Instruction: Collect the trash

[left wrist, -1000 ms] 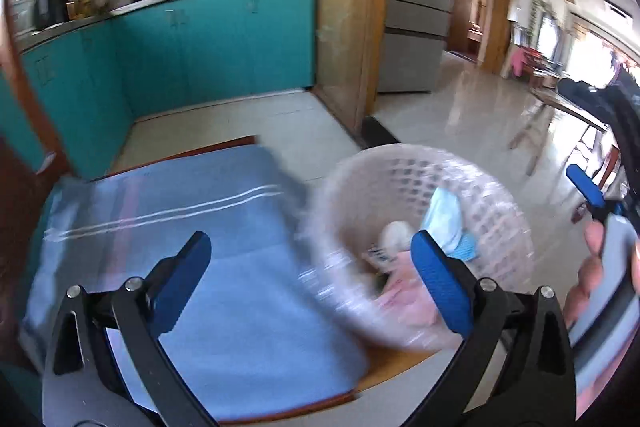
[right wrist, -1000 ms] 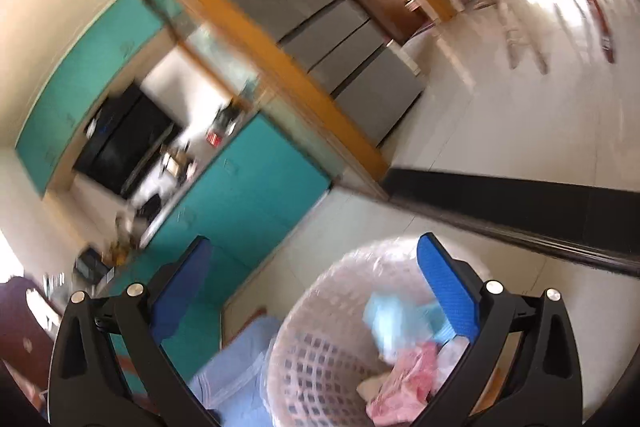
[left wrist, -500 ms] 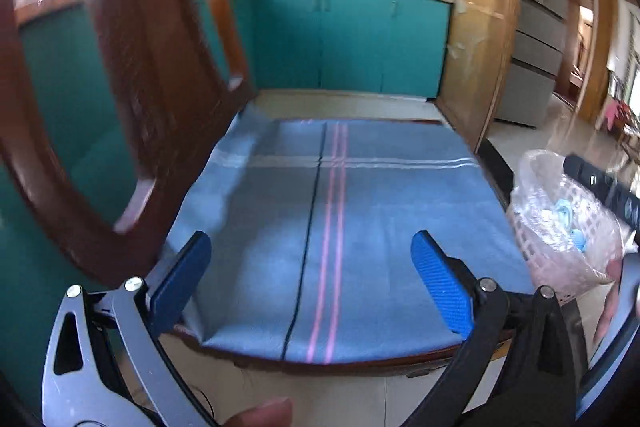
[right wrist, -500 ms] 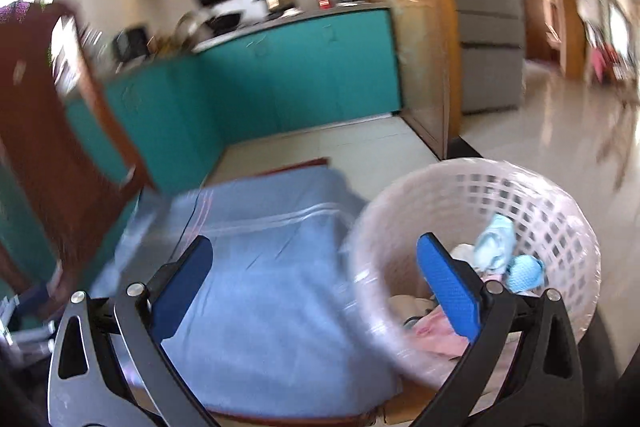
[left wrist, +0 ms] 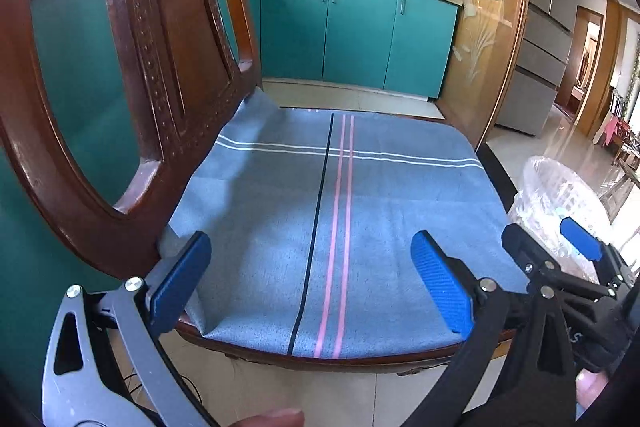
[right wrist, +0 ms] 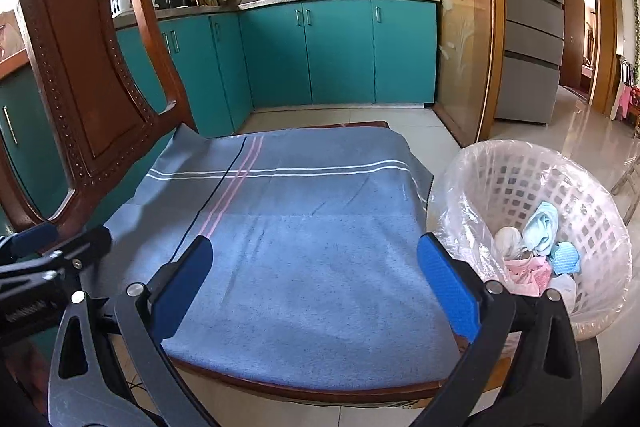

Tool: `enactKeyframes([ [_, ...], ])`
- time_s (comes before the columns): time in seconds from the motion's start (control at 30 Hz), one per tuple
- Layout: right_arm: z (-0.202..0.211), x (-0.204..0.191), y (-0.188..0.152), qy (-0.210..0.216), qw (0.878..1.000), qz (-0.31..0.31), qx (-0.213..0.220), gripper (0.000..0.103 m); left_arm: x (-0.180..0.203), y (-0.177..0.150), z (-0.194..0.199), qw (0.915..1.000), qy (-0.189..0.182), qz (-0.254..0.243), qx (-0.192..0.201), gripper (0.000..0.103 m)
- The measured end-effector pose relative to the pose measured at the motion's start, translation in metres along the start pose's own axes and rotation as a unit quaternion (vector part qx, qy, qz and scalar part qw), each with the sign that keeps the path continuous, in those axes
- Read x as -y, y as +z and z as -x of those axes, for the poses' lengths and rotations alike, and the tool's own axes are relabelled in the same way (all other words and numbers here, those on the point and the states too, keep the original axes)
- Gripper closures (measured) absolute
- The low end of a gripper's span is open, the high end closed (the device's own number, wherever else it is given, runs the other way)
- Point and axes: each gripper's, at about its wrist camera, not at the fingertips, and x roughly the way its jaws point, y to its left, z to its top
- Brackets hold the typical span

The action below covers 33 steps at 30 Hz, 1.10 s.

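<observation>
The trash is a loose heap of crumpled pale blue, pink and white paper and wrappers (right wrist: 536, 251), and it lies at the bottom of the white lattice plastic wastebasket lined with a clear plastic bag (right wrist: 520, 171), which stands on the tiled floor just beside the right edge of the chair seat. By the look of it this stuff is very light, soft and easily crushed, so any further piece would want a shallow pinch on a raised fold, not a hard squeeze; the thin liner looks slippery and liable to snag on a fingertip. The blue woven cloth with white, pink and dark stripes (left wrist: 332, 211) covers the seat of the carved brown wooden chair (right wrist: 80, 75), and no scrap shows on it in either view. The left gripper (left wrist: 310, 283) hovers over the near edge of the cloth with its blue pads spread wide and nothing between them; the right gripper (right wrist: 316, 287) hangs likewise, parted and empty.
</observation>
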Motion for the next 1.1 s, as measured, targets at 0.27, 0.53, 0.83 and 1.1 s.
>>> enactKeyframes([
  [0.27, -0.001, 0.001, 0.0, -0.004, 1.0, 0.004, -0.001, 0.003, 0.005, 0.0, 0.001, 1.0, -0.004, -0.005, 0.0, 0.003],
  [0.53, 0.001, 0.002, 0.001, -0.005, 1.0, 0.009, 0.005, 0.003, 0.007, 0.0, -0.001, 1.0, -0.006, -0.008, -0.001, 0.003],
  [0.83, 0.001, 0.003, 0.003, -0.006, 1.0, 0.009, 0.006, 0.003, 0.009, -0.002, -0.002, 0.9999, -0.008, -0.01, -0.004, 0.003],
  [1.1, 0.001, 0.003, 0.003, -0.006, 1.0, 0.009, 0.007, 0.003, 0.011, -0.002, -0.001, 0.9999, -0.009, -0.013, -0.006, 0.003],
])
